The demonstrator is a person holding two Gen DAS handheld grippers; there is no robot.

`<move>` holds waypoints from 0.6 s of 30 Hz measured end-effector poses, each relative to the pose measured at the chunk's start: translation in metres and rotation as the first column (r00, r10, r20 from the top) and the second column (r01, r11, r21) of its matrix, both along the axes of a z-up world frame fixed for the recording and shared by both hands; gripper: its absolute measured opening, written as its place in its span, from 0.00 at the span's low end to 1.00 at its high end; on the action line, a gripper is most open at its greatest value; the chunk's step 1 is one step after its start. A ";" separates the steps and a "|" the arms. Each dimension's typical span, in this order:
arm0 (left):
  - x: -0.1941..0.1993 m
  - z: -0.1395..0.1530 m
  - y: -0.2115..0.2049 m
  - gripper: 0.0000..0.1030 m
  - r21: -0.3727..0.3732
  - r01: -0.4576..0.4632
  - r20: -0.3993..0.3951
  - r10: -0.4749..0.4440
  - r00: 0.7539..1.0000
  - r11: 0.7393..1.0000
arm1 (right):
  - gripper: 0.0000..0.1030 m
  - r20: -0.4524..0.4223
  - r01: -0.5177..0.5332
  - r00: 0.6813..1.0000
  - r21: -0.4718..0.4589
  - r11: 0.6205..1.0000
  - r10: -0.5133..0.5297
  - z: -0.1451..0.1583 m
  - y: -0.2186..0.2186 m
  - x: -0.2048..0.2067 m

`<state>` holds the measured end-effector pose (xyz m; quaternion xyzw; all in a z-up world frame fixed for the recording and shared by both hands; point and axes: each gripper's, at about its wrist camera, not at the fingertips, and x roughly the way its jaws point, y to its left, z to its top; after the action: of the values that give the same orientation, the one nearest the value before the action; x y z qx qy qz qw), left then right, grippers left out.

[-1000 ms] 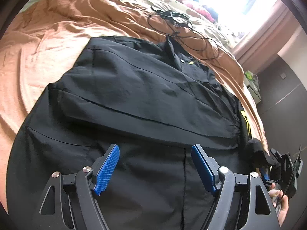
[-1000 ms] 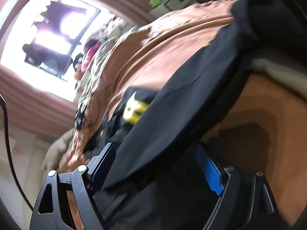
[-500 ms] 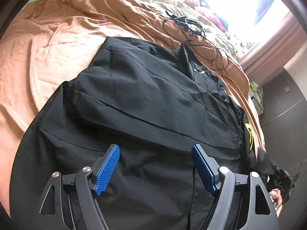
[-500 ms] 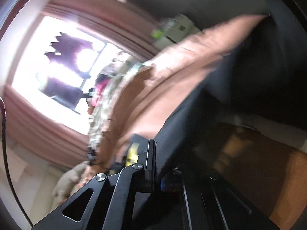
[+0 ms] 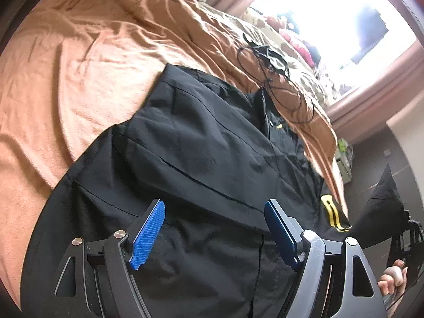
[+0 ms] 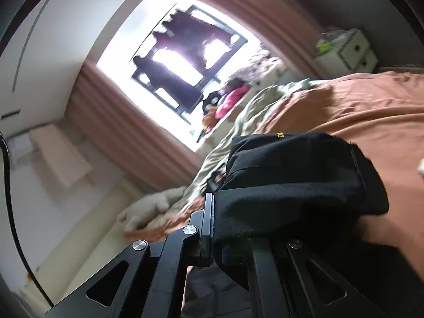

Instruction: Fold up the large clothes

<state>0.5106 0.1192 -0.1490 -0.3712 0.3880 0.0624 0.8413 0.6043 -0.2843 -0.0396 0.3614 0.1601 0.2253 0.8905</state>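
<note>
A: 2 grippers show. The left gripper [image 5: 214,234] hangs over the jacket [image 5: 201,159] with its blue pads [image 5: 148,234] spread wide, nothing between them.

B: Where is the jacket?

A: Spread flat on the orange sheet [image 5: 79,79] of the bed, collar toward the window [image 5: 331,21]. A black cable [image 5: 275,79] lies coiled on the sheet just past the collar.

B: And the right gripper?

A: The right gripper [image 6: 212,225] is clenched on the jacket; black cloth runs out from between its closed jaws. In the left view that part of the jacket rises as a dark peak at the right edge, above a hand [image 5: 394,281] on the handle.

B: What else is there?

A: 1 yellow mark [image 5: 332,213] on the cloth near the lifted part. In the right view, pink curtains [image 6: 111,122] frame the window, and a white drawer unit [image 6: 352,50] stands past the bed.
</note>
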 end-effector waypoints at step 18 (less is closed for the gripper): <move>-0.024 -0.005 0.053 0.76 -0.094 -0.140 0.010 0.142 0.990 0.986 | 0.18 -0.237 -0.283 0.944 -0.235 0.930 0.228 -0.095 0.172 0.032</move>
<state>0.4870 0.1721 -0.1537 -0.4369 0.3561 0.1006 0.8199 0.6359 -0.1127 -0.1348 0.2359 0.3259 0.2776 0.8724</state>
